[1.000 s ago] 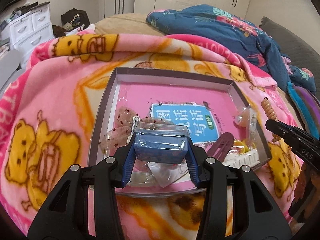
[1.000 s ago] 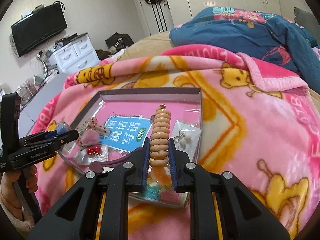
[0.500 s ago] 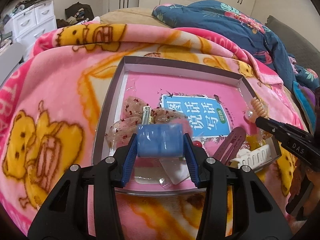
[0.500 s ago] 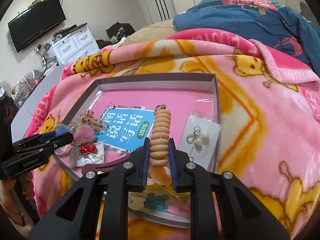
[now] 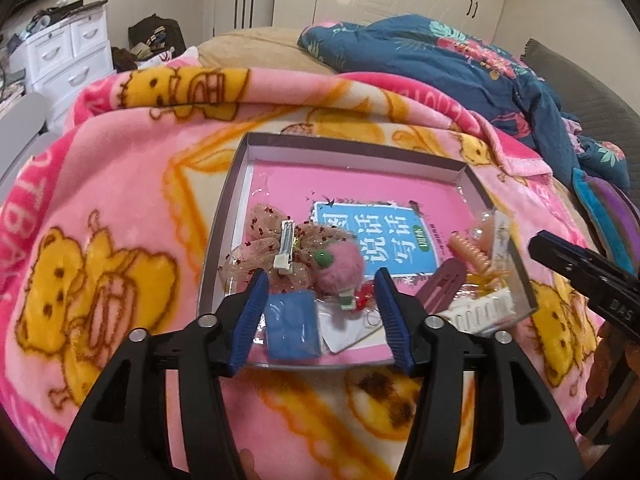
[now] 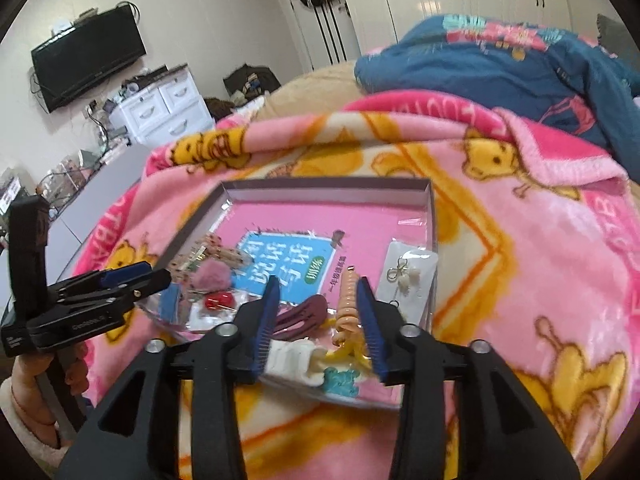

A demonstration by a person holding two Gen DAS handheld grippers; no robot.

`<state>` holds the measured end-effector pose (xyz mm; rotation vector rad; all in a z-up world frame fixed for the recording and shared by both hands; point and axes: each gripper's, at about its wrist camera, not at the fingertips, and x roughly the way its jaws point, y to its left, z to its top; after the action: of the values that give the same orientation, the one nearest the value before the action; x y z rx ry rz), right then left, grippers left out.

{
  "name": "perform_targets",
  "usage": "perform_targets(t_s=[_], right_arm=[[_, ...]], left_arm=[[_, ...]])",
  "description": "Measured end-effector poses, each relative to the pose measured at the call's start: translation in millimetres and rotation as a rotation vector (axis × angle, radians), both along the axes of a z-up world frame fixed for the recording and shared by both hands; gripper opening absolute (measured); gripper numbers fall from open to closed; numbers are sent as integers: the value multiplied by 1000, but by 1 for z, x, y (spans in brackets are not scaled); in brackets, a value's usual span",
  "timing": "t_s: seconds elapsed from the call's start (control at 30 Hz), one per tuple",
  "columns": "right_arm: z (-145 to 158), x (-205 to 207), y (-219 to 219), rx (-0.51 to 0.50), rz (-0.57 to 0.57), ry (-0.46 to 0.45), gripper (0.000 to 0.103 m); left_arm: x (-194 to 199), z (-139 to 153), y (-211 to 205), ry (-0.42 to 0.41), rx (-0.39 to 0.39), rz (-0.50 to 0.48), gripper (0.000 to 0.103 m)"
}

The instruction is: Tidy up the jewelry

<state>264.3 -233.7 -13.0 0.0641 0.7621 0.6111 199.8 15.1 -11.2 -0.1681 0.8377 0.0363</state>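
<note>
1. While I hold both tools over the tray (image 5: pixel 224 216), my left gripper (image 5: pixel 322 280) stands with its jaws spread wide and nothing between them.
2. Below that gap, the blue box (image 5: pixel 292 326) lies in the tray's near left corner, just beside a white card (image 5: pixel 348 330).
3. Past it I see a pink pompom clip (image 5: pixel 344 264) touching a sheer spotted bow (image 5: pixel 272 248) with a white clip on it.
4. My right gripper (image 6: pixel 318 300) is also spread apart, gripping nothing.
5. Between its fingers the peach spiral hair tie (image 6: pixel 347 300) lies in the tray, close to the right finger; whether they touch I cannot tell.
6. A maroon snap clip (image 6: pixel 300 316) lies to its left, and an earring card (image 6: pixel 406 274) rests near the tray's right wall.
7. Under the tray spreads a pink bear blanket (image 6: pixel 540 260).
</note>
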Motion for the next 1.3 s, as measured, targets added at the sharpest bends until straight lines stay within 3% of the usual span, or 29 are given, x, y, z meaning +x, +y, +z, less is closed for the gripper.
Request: perform_targets(t_s=[0.13,0.2,0.3,0.5,0.9,1.3], right_arm=[[23,-25,-13,33,-17,-62,68],[32,-38,-18,40,-26,-94,83],[43,-57,-26,56,-44,-133,93],[57,-87,-32,47,-56,-195,97],[47,-126,-30,30,-84,-210,98],[10,-142,-21,14,-107,-116,98]], left_arm=[[-16,16,-4,-35,4,-7,56],[-25,25,-6,-51,10,-10,61],[-40,35,-8,-77,20,-14,69],[-70,52,-13,-122,42,-21,94],[-116,50,-14,-134,70,-21,94],[-137,22,-14,-106,50,-30,94]])
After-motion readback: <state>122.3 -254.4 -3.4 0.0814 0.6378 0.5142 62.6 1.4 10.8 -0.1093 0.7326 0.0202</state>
